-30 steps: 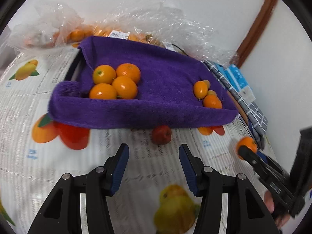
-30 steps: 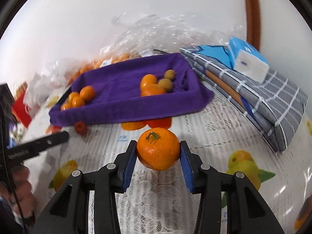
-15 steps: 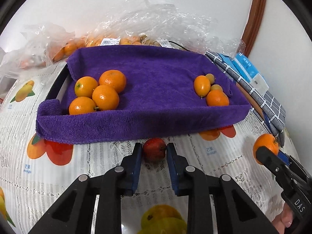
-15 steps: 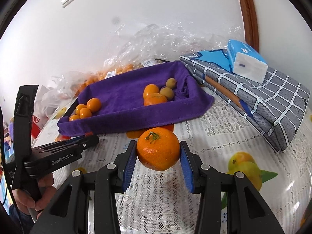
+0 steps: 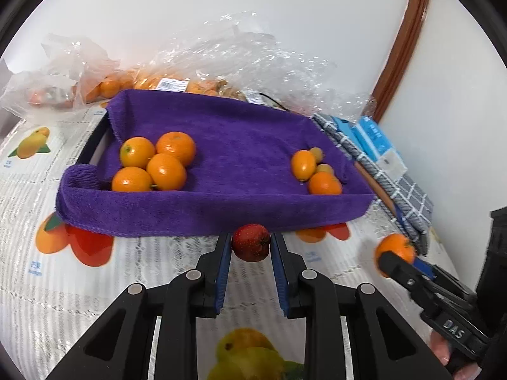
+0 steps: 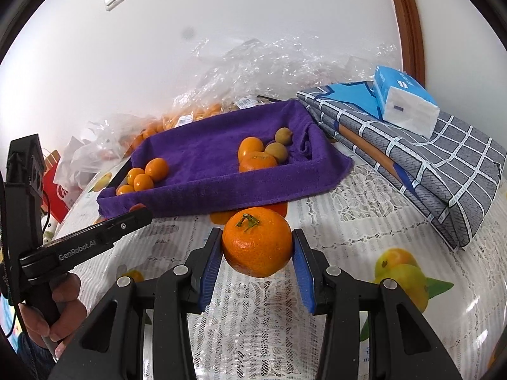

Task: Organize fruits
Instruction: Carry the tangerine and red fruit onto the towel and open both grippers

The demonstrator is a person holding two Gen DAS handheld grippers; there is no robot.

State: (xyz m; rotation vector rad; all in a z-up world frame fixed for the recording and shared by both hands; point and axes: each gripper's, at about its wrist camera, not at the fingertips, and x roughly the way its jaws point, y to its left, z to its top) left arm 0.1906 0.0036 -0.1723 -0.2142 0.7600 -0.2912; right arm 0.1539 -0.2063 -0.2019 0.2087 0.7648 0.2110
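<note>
My left gripper (image 5: pixel 251 248) is shut on a small red fruit (image 5: pixel 251 242) and holds it just above the tablecloth, in front of the purple towel-lined tray (image 5: pixel 221 209). My right gripper (image 6: pixel 256 248) is shut on a mandarin (image 6: pixel 256 242), held above the table to the right of the tray's front edge (image 6: pixel 221 196); it also shows in the left wrist view (image 5: pixel 394 251). In the tray, several oranges (image 5: pixel 155 164) lie at the left and a few small fruits (image 5: pixel 313 171) at the right.
Clear plastic bags of oranges (image 5: pixel 177 82) lie behind the tray by the wall. A folded grey checked cloth (image 6: pixel 412 155) with a blue tissue pack (image 6: pixel 402 104) lies to the right. A fruit-printed lace tablecloth (image 6: pixel 364 221) covers the table.
My left gripper moved forward to the red fruit, shut on it and lifted it off the cloth. My right gripper kept hold of the mandarin and rose a little.
</note>
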